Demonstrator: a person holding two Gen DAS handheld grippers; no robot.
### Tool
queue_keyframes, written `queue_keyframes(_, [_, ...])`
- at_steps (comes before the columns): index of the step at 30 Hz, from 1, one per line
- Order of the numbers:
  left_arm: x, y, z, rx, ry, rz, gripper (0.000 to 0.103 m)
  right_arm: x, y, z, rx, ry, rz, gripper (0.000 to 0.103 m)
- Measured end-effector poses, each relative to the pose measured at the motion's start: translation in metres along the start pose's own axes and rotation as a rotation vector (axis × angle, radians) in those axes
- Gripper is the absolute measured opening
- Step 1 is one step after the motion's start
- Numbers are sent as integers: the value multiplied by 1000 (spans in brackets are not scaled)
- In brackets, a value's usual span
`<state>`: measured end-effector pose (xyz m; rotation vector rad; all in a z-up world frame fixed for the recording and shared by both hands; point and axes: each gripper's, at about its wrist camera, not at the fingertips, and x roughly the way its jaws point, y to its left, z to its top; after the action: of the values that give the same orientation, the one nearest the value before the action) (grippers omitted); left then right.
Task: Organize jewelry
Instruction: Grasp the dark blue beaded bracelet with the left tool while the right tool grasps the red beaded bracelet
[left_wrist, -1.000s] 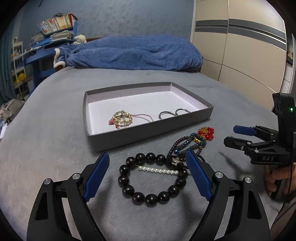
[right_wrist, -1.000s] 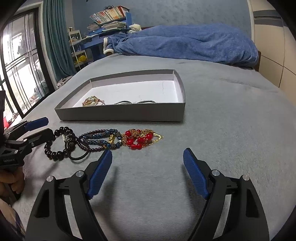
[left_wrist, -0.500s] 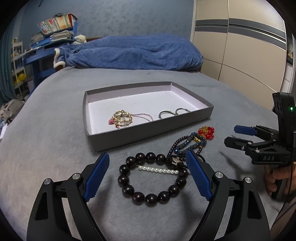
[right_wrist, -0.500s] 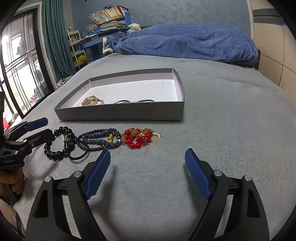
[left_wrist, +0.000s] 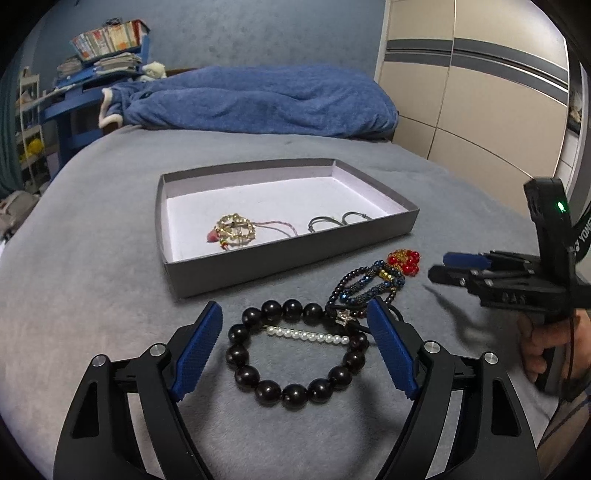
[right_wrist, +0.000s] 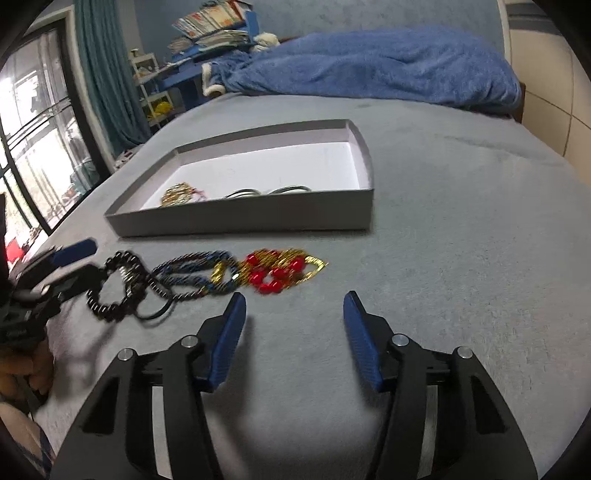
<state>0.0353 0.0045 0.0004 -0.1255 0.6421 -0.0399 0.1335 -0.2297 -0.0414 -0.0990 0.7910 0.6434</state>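
A grey shallow box (left_wrist: 288, 254) (right_wrist: 240, 218) lies on the grey bed; it holds a gold round pendant (left_wrist: 235, 229) and thin dark hoops (left_wrist: 336, 220). In front of it lie a black bead bracelet (left_wrist: 295, 387) (right_wrist: 110, 310), a white pearl strand (left_wrist: 306, 335), a dark blue bead bracelet (left_wrist: 369, 286) (right_wrist: 195, 269) and a red and gold piece (left_wrist: 404, 256) (right_wrist: 280, 271). My left gripper (left_wrist: 295, 347) is open and straddles the black bracelet. My right gripper (right_wrist: 293, 332) is open and empty, just short of the red and gold piece; it also shows in the left wrist view (left_wrist: 461, 267).
A blue blanket (left_wrist: 258, 99) is heaped at the far end of the bed. A blue desk with books (left_wrist: 92, 74) stands at the back left, a wardrobe (left_wrist: 480, 92) at the right, and a window (right_wrist: 29, 147) at the left.
My right gripper has moved forward towards the red and gold piece, with motion blur. My left gripper has barely moved. Both stay open.
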Motion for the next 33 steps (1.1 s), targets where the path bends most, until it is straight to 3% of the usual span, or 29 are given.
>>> queue_keyframes(5, [0,4,0,-15,0,-8,81,20,3,15,-15,40,-13,54])
queue_keyframes(7, [1,5,0,-20,1,-13,81,28,3,17,-12,63,-3,42])
queue_keyframes(9, [1,5,0,-20,1,-13,81,31,1,16,-2,65,7,38])
queue_keyframes(18, [0,-5,-1,31,-10,-22,81,-1,-14,1,82,-38,33,38])
queue_keyframes(24, [0,-31,-1,149,0,-67,80,-19,-26,-16,135,-68,30,38])
queue_keyframes(26, [2,-43,-1,207,11,-92,75,-19,-27,-18,145,-63,35,38])
queue_keyframes(28, [8,-53,-2,257,39,-100,59,-17,-27,-18,143,-53,36,38])
queue_keyframes(33, [16,-76,-8,413,68,-33,54,-13,-26,-16,140,-39,37,38])
